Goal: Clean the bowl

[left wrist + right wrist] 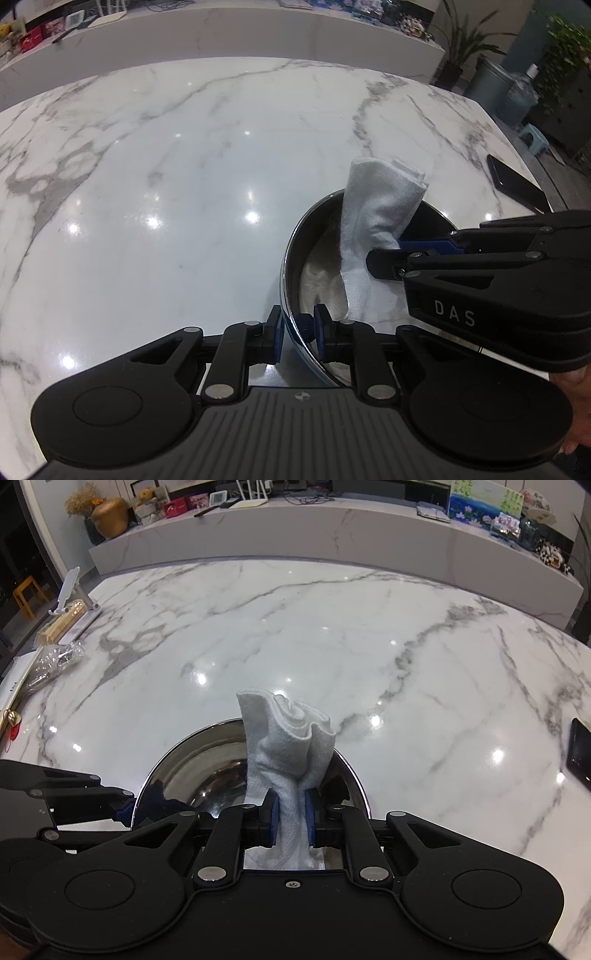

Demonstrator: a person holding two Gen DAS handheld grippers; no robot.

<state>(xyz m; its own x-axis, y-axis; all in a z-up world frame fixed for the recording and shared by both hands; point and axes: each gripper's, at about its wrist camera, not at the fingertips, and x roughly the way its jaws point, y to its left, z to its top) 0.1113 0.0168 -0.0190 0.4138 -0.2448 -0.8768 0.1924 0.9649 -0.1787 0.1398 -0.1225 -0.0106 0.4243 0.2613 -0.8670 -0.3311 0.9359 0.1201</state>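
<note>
A shiny steel bowl (314, 236) (199, 768) sits on the white marble table (166, 184). My left gripper (299, 332) is shut on the bowl's near rim, one blue pad outside the wall and one inside. My right gripper (290, 812) is shut on a folded white cloth (291, 738) (376, 210); the cloth stands up out of the bowl, and its lower part lies inside against the wall. In the left wrist view the right gripper (402, 249) reaches in from the right, over the bowl. The left gripper's fingers (122, 805) show at the bowl's left rim in the right wrist view.
A dark phone (517, 184) (580, 753) lies near the table's right edge. At the far left edge stand a white phone stand (68, 590), a wooden box (59, 627) and a clear plastic bag (55, 661). A marble ledge (332, 528) with small items runs behind the table.
</note>
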